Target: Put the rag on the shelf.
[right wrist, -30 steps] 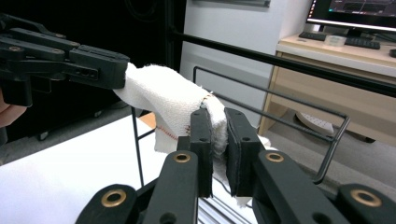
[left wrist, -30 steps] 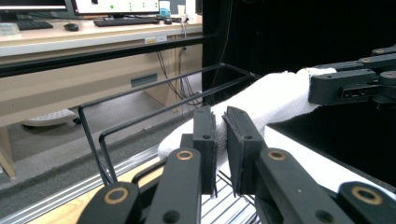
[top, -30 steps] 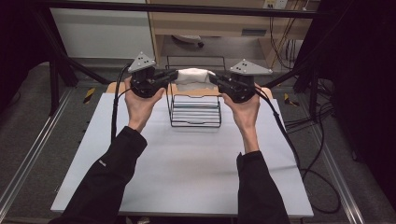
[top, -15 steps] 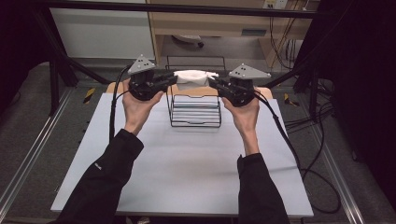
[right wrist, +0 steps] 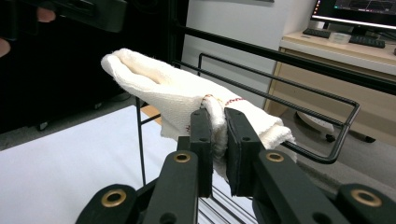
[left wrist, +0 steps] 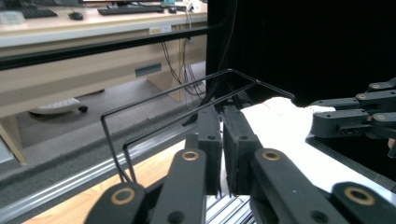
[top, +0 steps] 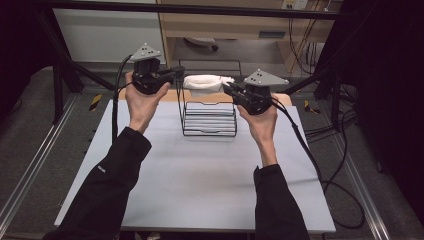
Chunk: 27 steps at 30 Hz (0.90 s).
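A white cloth (top: 207,83) hangs in the air above the far side of the black wire rack (top: 209,119), stretched between the two grippers over the back part of the white bench (top: 200,175).

The right gripper (top: 229,90) has its fingers (right wrist: 201,140) clamped on one end of the cloth. In the right gripper view a bunched fold of the fabric sits squeezed between the two black pads, and the rest of the cloth runs up and away from them as a soft rolled length, ending near the other gripper at the top left corner. The cloth's loose tail droops just beside the rack's top rail.

The left gripper (top: 179,75) sits at the cloth's opposite end. Its jaws have just been closing, and in the left gripper view the fingers (left wrist: 238,144) stand almost together, with only a narrow slit between them. The cloth lies just beyond and to the right of their tips; whether a thin edge of it is caught in that slit cannot be told. From the high view the fingertips meet the cloth's left end.

The rack stands upright on the bench between the person's two hands, its thin top rails passing directly under the cloth. Both forearms, in dark sleeves, reach in from the near edge of the bench.
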Motion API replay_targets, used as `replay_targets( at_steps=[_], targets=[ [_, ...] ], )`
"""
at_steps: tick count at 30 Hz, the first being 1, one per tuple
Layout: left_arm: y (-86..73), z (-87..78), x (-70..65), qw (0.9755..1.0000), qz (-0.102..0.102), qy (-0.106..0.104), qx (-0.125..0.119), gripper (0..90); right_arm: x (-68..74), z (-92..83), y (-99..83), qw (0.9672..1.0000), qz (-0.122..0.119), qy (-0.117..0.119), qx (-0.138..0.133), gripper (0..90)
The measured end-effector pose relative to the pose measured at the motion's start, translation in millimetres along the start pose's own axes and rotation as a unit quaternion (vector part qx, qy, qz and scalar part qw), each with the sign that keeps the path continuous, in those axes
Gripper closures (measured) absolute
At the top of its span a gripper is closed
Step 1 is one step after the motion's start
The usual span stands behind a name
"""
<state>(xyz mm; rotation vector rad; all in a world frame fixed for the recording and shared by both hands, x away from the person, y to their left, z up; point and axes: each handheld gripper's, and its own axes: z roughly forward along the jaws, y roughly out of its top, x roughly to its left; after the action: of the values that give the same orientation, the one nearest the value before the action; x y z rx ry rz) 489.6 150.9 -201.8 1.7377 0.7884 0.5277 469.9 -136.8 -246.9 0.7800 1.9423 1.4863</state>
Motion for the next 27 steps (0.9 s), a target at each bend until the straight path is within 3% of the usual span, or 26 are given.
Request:
replay_targets(
  at_steps=[7,12,19,25,27],
  targets=[
    [-11.0,16.0,-7.5,0.9989,0.007,-0.029,0.037,89.8,-0.5,-0.3,-1.9,1.0000,0.000,0.004,0.004,82.3],
    [-22.3,21.9,-10.4,0.9979,0.017,-0.030,0.055,89.9,-0.7,-0.8,-3.5,0.9999,0.004,0.007,0.009,81.0],
    [-28.0,26.2,-9.7,0.9978,0.014,-0.028,0.059,90.0,-0.7,-2.8,-3.0,0.9997,0.002,0.014,0.019,75.9],
    [-29.3,28.4,-10.6,0.9977,0.020,-0.021,0.061,90.0,1.1,-7.6,4.0,0.9998,0.009,0.019,0.002,66.2],
    [-30.9,29.2,-10.9,0.9973,0.024,-0.018,0.066,90.0,1.9,-8.2,8.1,0.9997,0.011,0.022,-0.004,68.3]
  ],
)
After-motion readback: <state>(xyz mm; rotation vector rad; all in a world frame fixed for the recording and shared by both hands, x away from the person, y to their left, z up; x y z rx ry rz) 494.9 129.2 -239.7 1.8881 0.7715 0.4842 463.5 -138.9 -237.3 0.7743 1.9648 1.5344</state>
